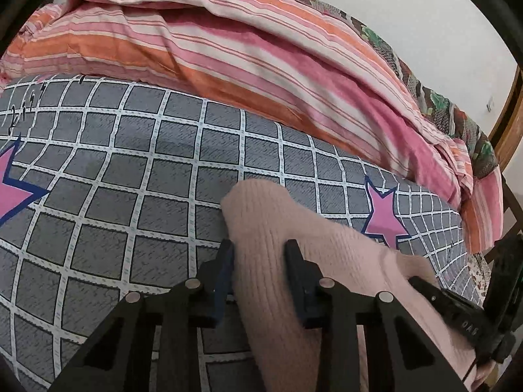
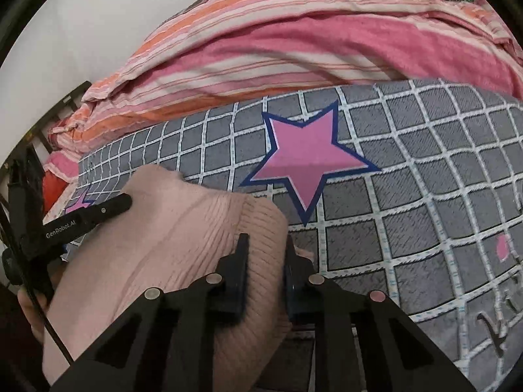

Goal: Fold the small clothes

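A pale pink ribbed knit garment [image 1: 278,228] lies bunched on the grey checked bed sheet [image 1: 130,163]. My left gripper [image 1: 261,251] is shut on one corner of it, fabric filling the gap between the jaws. In the right wrist view the same garment [image 2: 183,228] stretches between both grippers. My right gripper [image 2: 266,245] is shut on its other ribbed edge. The left gripper's finger shows in the right wrist view [image 2: 98,212], and the right gripper's finger in the left wrist view [image 1: 457,307]. The lower part of the garment is hidden behind the grippers.
A pink and orange striped quilt [image 1: 261,49] is heaped along the far side of the bed, against a white wall. Pink stars [image 2: 307,160] are printed on the sheet. A wooden frame [image 1: 510,114] stands at the right edge.
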Action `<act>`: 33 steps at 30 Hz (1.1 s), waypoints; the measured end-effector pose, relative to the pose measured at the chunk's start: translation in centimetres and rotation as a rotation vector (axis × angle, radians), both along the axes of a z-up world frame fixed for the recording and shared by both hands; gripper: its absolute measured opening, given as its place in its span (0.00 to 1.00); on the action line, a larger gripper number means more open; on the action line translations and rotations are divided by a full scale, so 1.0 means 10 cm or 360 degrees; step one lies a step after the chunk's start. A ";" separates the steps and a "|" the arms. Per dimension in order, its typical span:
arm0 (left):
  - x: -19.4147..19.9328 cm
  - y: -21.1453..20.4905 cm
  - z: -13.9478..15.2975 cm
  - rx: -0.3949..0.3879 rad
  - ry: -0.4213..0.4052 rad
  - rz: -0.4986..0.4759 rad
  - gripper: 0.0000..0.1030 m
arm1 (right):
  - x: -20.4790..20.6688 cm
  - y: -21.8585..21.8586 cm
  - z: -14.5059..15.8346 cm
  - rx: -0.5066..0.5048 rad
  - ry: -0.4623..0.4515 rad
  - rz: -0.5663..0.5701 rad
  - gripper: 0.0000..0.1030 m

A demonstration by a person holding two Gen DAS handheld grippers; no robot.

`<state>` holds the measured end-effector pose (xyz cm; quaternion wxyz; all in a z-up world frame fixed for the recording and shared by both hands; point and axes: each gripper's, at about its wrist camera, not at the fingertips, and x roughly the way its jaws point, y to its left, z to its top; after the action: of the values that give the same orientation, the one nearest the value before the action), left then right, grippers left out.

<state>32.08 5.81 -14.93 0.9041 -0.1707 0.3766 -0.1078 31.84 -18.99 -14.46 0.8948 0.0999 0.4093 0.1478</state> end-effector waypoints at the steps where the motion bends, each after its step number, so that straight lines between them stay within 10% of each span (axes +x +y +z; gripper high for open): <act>1: 0.00 -0.01 0.00 0.0016 -0.0003 0.0003 0.33 | 0.01 -0.03 -0.01 0.0036 0.0002 0.0003 0.17; 33: -0.13 -0.18 0.15 0.0264 -0.0113 0.0008 0.44 | -0.04 -0.04 0.02 0.0025 -0.0022 -0.0012 0.23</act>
<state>30.78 4.04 -13.42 0.9282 -0.0925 0.3515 -0.0798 31.44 -19.39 -14.24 0.8974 0.1075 0.4014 0.1482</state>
